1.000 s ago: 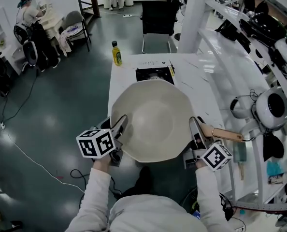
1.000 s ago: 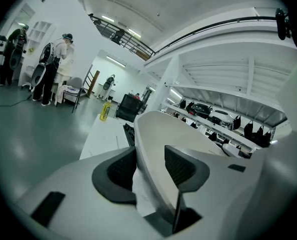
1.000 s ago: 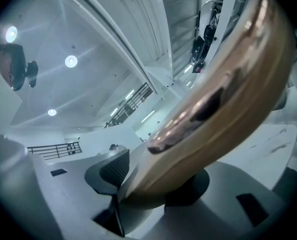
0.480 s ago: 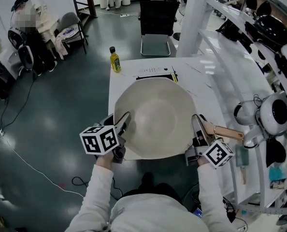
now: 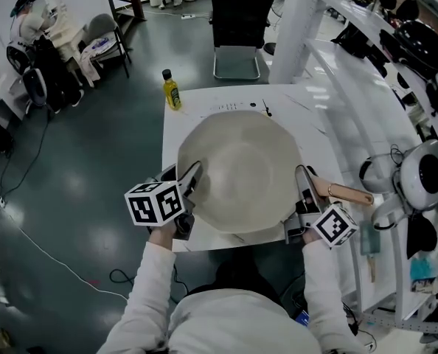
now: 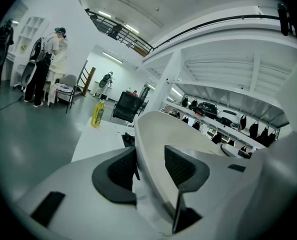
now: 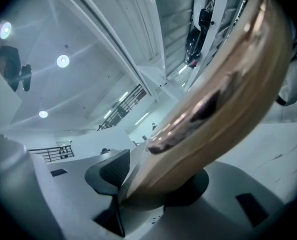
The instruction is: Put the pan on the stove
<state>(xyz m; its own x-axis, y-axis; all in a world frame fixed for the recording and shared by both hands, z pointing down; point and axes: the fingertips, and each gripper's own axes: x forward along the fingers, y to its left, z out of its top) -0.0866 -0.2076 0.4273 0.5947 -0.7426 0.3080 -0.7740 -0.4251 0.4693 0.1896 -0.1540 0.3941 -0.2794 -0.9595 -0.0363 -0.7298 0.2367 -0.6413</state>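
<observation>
A big cream pan (image 5: pixel 241 168) hangs over the white table (image 5: pixel 176 127), carried between both grippers. My left gripper (image 5: pixel 188 190) is shut on the pan's left rim; in the left gripper view the rim (image 6: pixel 153 139) runs between the two dark pads. My right gripper (image 5: pixel 304 198) is shut on the pan's wooden handle (image 5: pixel 344 193), which fills the right gripper view (image 7: pixel 223 94) between the jaws. The black stove (image 5: pixel 234 108) is almost wholly hidden under the pan's far edge. Only a dark sliver of the stove shows.
A yellow oil bottle (image 5: pixel 172 90) stands at the table's far left corner. A black chair (image 5: pixel 237 28) sits behind the table. White shelving with kitchen appliances (image 5: pixel 418 168) runs along the right. A person (image 5: pixel 35 28) stands far off at the back left.
The pan and both grippers have moved away from me over the table. The stove, plainly seen beyond the pan a second ago, is now nearly covered by it.
</observation>
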